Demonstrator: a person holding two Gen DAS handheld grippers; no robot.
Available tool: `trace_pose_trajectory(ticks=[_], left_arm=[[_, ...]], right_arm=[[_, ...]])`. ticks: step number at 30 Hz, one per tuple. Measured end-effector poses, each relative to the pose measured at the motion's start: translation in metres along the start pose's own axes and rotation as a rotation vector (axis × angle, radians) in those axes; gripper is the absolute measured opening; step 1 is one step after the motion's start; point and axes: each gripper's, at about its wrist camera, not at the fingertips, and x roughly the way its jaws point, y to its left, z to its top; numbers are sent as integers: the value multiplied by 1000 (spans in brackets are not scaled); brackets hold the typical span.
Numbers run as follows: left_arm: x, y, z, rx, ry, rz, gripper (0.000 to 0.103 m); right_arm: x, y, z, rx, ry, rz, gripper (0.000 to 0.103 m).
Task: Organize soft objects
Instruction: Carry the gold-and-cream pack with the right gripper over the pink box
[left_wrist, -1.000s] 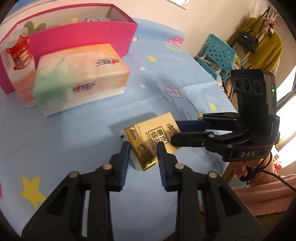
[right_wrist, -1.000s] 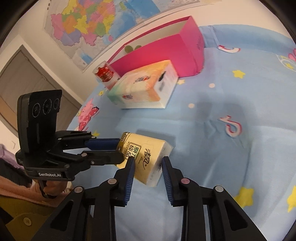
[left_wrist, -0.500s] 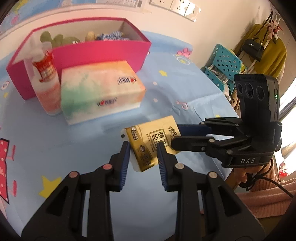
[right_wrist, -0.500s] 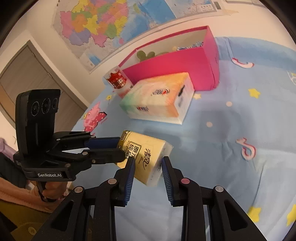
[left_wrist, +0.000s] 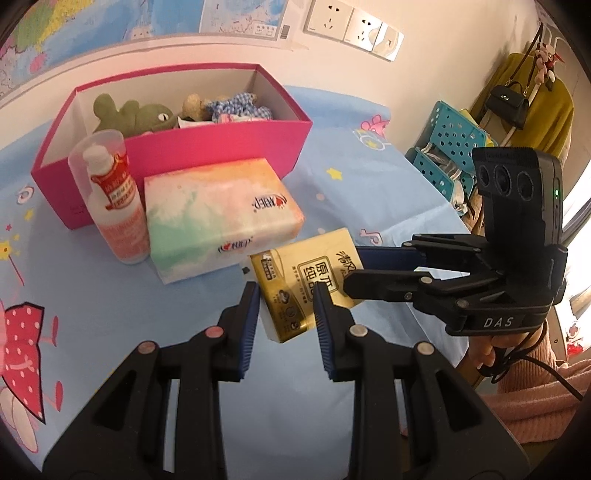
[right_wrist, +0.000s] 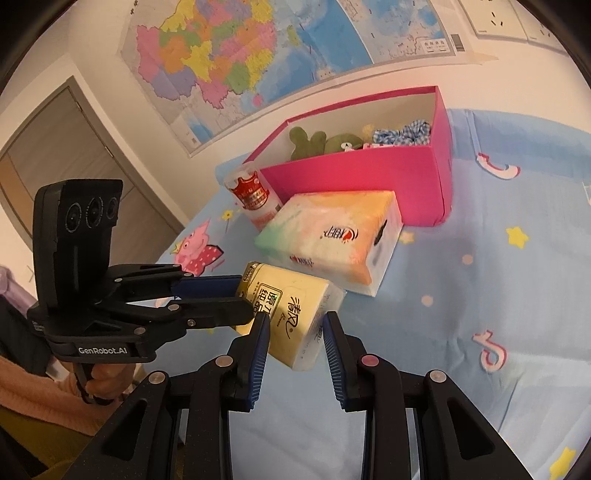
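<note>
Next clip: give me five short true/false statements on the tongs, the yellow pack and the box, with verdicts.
1. Both the left tongs and the right tongs grip the yellow tissue pack. True.
2. The pink box is empty. False: plush toys lie inside.
3. The yellow pack is inside the box. False: it is outside, held over the cloth.
4. The pastel tissue box sits in front of the pink box. True.
5. The bottle lies flat. False: upright.

A blue cartoon-print sheet (left_wrist: 369, 206) covers the surface. On it, far, a pink box (left_wrist: 221, 147); nearer, a pastel tissue pack (left_wrist: 218, 214) beside a bottle (left_wrist: 114, 199) on its left.
</note>
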Motion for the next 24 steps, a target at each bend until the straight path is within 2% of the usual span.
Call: trace_pose_trajectory(ticks=[24], left_arm=[[-12, 7, 22, 8, -74, 43, 31]], right_arm=[[-3, 6, 34, -69, -51, 2, 31]])
